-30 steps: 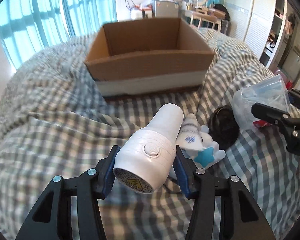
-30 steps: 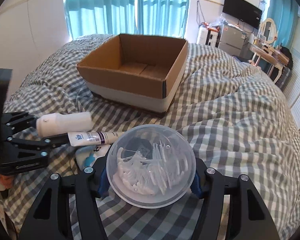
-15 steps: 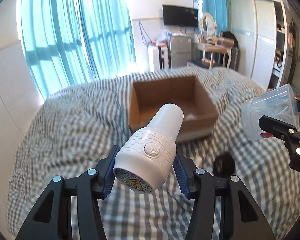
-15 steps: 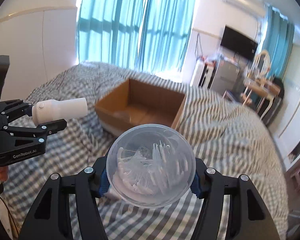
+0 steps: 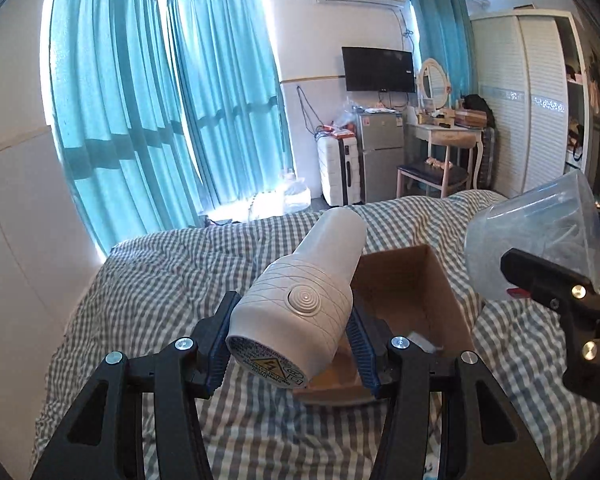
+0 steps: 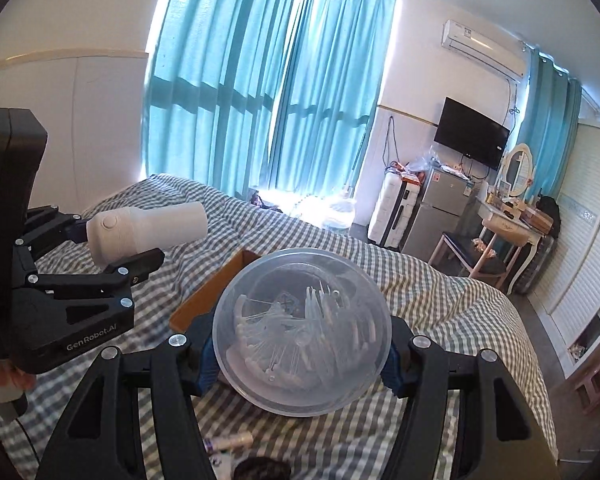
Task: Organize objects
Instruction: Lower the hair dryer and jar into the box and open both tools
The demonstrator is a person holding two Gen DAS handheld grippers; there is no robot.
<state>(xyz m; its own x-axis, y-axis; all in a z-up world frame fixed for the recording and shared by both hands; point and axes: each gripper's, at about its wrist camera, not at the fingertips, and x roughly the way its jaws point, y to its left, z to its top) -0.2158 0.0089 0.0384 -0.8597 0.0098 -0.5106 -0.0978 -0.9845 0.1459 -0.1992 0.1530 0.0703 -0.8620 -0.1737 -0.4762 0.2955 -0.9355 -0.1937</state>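
Note:
My left gripper (image 5: 290, 344) is shut on a white cylindrical device (image 5: 300, 300) with a round button, held high above the bed; it also shows in the right wrist view (image 6: 140, 232). My right gripper (image 6: 300, 356) is shut on a clear round plastic container of floss picks (image 6: 302, 332), also seen at the right of the left wrist view (image 5: 540, 232). The open cardboard box (image 5: 412, 296) sits on the checked bed below and ahead of both grippers; in the right wrist view only its left wall (image 6: 208, 292) shows behind the container.
A tube (image 6: 228, 442) and a dark round object (image 6: 260, 470) lie on the checked bedspread (image 5: 160, 280) below my right gripper. Curtains, a fridge, a suitcase, a dressing table and a wardrobe stand beyond the bed.
Both grippers have risen well above the bed with their loads and tilted up, so the box now sits lower in view and the room fills the frames.

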